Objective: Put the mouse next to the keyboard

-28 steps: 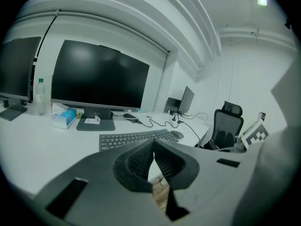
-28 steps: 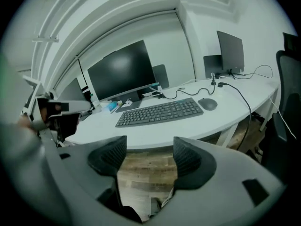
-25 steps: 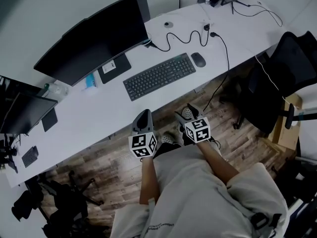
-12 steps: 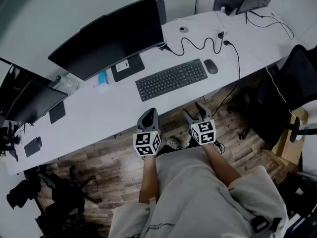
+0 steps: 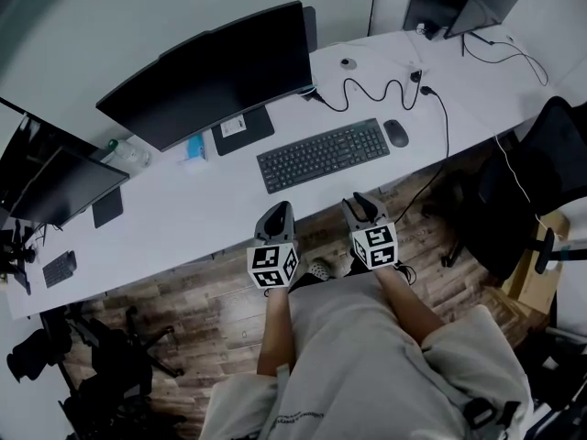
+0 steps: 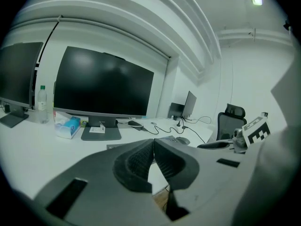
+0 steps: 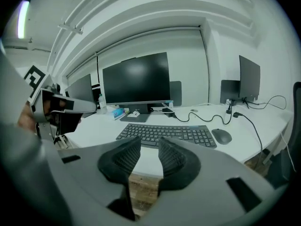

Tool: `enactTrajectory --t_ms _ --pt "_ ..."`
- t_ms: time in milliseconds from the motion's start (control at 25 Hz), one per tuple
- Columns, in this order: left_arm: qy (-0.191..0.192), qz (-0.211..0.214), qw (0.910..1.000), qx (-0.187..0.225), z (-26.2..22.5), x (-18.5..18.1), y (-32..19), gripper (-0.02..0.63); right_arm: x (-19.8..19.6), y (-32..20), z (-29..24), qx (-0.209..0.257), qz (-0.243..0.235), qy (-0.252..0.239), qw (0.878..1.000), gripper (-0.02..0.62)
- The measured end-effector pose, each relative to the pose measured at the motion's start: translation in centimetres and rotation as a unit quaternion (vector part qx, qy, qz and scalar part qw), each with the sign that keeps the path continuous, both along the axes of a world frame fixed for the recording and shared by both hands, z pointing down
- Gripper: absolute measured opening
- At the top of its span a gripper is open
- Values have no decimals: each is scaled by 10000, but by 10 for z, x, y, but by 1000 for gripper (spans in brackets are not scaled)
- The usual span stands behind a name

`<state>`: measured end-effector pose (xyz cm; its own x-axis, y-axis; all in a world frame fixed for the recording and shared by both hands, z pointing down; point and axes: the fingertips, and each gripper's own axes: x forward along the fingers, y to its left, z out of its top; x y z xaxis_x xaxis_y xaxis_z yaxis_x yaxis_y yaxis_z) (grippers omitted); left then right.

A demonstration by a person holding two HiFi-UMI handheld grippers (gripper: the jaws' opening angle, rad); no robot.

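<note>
Seen on white desk (image 5: pixel 183 218): black oval mouse (image 5: pixel 396 133) just beside black flat keyboard (image 5: pixel 323 154), at its 3 o'clock. left gripper (image 5: pixel 278 211) jaws pressed together, empty. right gripper (image 5: pixel 359 203) jaws partly apart, just been closing, nothing held.

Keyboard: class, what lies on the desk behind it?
Behind the keyboard lie a looping black cable and a flat stand base. The monitor covers the desk farther back.
</note>
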<state>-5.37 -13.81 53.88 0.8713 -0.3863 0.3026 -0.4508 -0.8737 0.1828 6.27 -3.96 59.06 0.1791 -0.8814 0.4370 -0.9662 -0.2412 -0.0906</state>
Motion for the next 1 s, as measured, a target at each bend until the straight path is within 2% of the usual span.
enactTrajectory --t_ms 160,400,1000 --pt "-30 8 10000 -4 3 -1 -3 23 10 0 -3 -7 224 177 9996 60" --pt "-15 6 10000 -8 3 -2 -9 23 16 -3 -4 17 339 232 9992 3" --pt "-22 51 10000 -13 3 -1 -11 23 14 -9 -4 64 311 152 9994 3"
